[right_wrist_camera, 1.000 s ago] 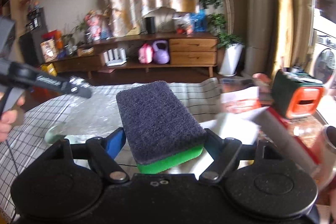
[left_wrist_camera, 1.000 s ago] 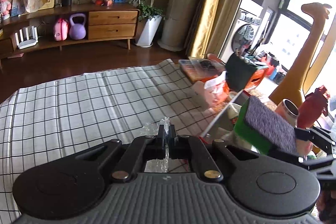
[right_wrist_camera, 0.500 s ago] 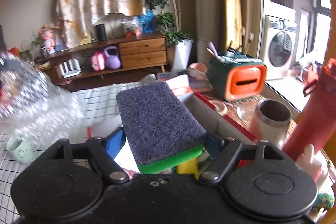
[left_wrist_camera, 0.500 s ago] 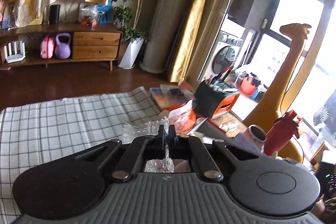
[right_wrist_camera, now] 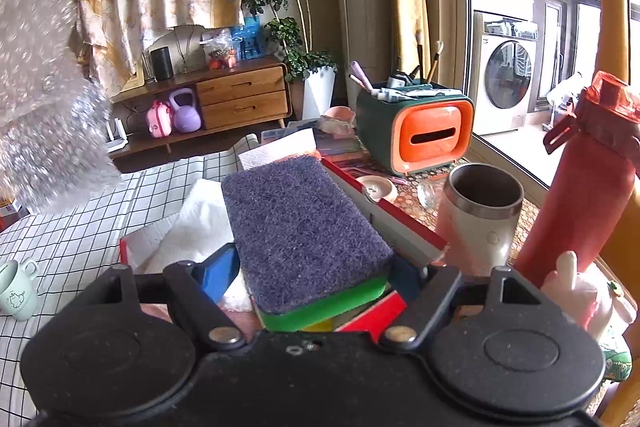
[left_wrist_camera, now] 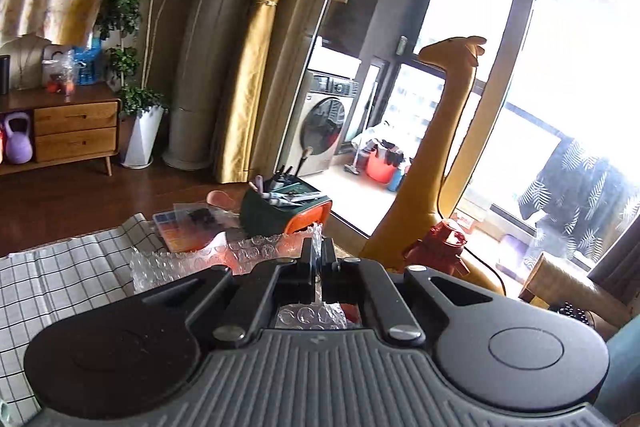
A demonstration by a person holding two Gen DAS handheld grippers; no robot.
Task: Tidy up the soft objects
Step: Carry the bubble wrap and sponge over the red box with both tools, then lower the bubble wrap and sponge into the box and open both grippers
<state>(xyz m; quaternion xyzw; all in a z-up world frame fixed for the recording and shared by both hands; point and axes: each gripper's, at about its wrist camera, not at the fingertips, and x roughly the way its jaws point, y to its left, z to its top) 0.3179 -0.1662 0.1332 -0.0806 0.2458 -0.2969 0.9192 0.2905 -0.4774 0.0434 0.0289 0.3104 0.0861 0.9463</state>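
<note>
L gripper [left_wrist_camera: 319, 259] clamped on bubble wrap [left_wrist_camera: 224, 257]; vs 1 s ago it's lifted off the checked cloth [left_wrist_camera: 60, 279] and swung toward the window side, sheet trailing. R gripper [right_wrist_camera: 316, 259] grasping sponge [right_wrist_camera: 304, 227], same hold, now hovering over the red-rimmed box [right_wrist_camera: 384, 215] instead of the cloth. Looks like both soft items are headed for the box, sponge drop prob first. R view only: box, tissue [right_wrist_camera: 196, 223] inside, wrap hanging upper left. L view only: pinch point on the wrap; no box or sponge visible.
</note>
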